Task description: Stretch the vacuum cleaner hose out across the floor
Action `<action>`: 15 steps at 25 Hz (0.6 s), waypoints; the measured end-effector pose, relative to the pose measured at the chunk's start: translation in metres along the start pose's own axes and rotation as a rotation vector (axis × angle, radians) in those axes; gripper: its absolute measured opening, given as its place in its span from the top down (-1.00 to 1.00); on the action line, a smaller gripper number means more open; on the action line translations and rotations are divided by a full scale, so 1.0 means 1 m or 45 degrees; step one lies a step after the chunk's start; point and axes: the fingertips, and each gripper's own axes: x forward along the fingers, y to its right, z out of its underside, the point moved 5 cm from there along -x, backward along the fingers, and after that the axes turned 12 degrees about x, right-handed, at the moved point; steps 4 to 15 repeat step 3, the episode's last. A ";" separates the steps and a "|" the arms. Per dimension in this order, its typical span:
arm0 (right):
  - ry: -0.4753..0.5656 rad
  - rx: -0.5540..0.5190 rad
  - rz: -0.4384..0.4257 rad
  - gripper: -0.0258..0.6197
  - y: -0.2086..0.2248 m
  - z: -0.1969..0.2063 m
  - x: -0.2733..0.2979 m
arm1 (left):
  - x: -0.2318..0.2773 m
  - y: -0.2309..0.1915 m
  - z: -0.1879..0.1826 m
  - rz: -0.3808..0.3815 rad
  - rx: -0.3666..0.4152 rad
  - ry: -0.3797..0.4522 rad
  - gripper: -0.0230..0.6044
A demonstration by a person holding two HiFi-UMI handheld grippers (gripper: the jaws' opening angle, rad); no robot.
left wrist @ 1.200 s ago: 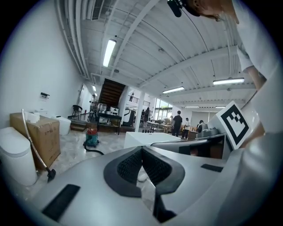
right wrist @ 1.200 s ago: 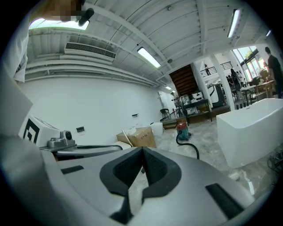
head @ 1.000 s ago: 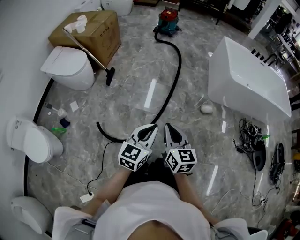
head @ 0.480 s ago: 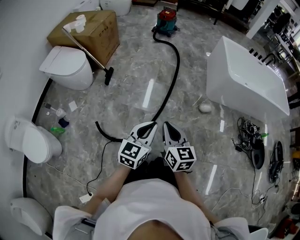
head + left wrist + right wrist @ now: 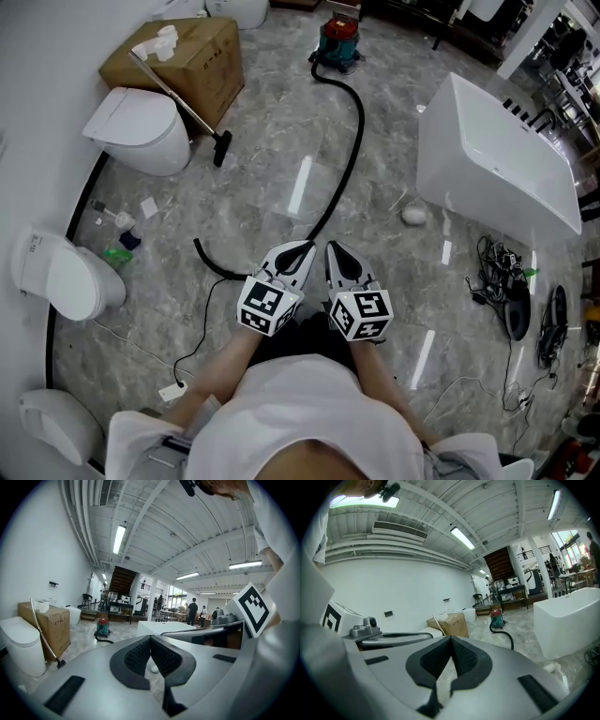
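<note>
I see a grey marble floor (image 5: 272, 169) with light glare streaks.

- Far end: a red-and-teal vacuum (image 5: 337, 39). Its black hose (image 5: 362, 120) runs from it in one long bend toward me, then hooks left, and the free end lies flat.
- Left side: a cardboard box (image 5: 183, 56), three white toilets (image 5: 141, 131) (image 5: 61, 277) (image 5: 52, 427), a green bottle (image 5: 118, 255) and paper scraps (image 5: 148, 206). A wand (image 5: 183, 103) leans on the box, nozzle on the floor.
- Right side: a white tub (image 5: 497, 159), a small white lump (image 5: 412, 216) just beside it, and tangled black cables (image 5: 497, 277).
- Near left: a thin cord ending in a white plug (image 5: 172, 392).
</note>
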 end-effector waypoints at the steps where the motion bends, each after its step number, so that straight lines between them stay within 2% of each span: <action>1: -0.002 -0.002 -0.002 0.88 -0.001 0.000 0.001 | -0.001 0.000 0.000 -0.002 0.003 -0.001 0.90; 15: -0.005 -0.006 -0.007 0.88 -0.003 0.001 0.002 | -0.002 -0.001 0.000 -0.007 0.008 -0.001 0.90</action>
